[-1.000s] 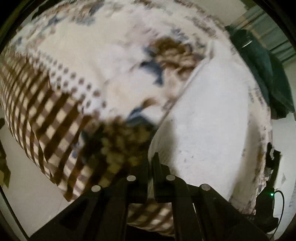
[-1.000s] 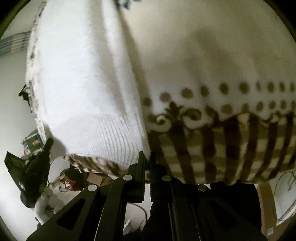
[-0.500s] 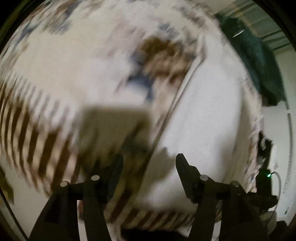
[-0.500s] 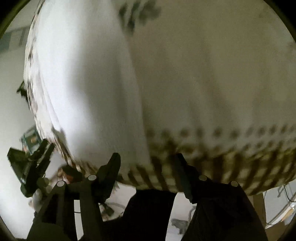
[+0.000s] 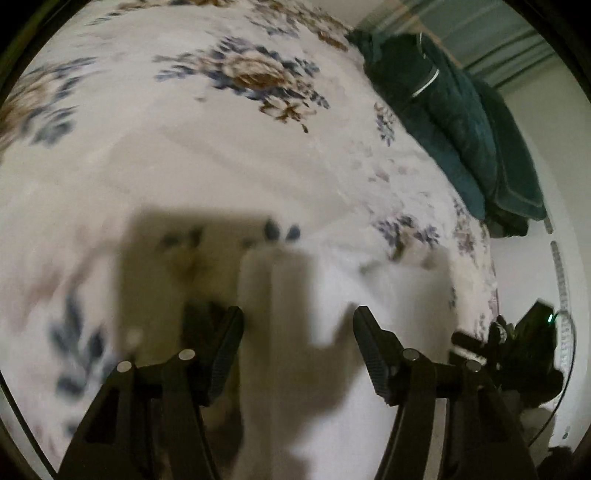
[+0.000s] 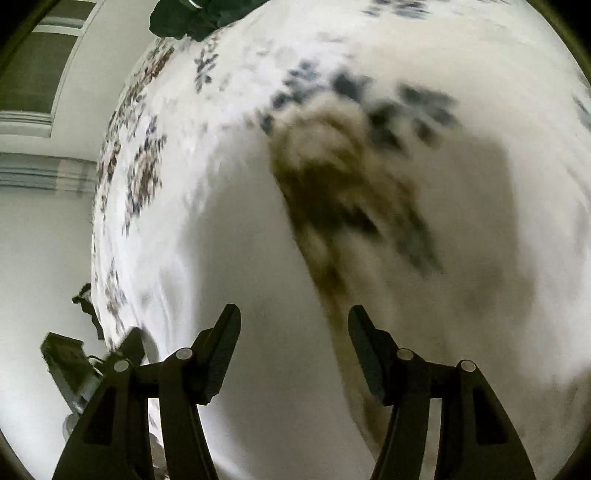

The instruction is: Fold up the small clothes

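left wrist view: left gripper (image 5: 298,350) gapes wide over the white garment (image 5: 332,314) lying on the floral bedspread (image 5: 184,122); right gripper (image 6: 293,347) equally wide, empty. judged between folds; next needs a fresh edge grip.

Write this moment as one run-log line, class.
left gripper: open, empty | right gripper: open, empty | white cloth: lying free on floral bedspread

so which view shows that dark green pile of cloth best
The left wrist view. There the dark green pile lies in full at the far upper right edge of the floral bedspread, sharp enough to show its folds and a thin pale line. The right wrist view catches only a small dark corner cut off at the top.
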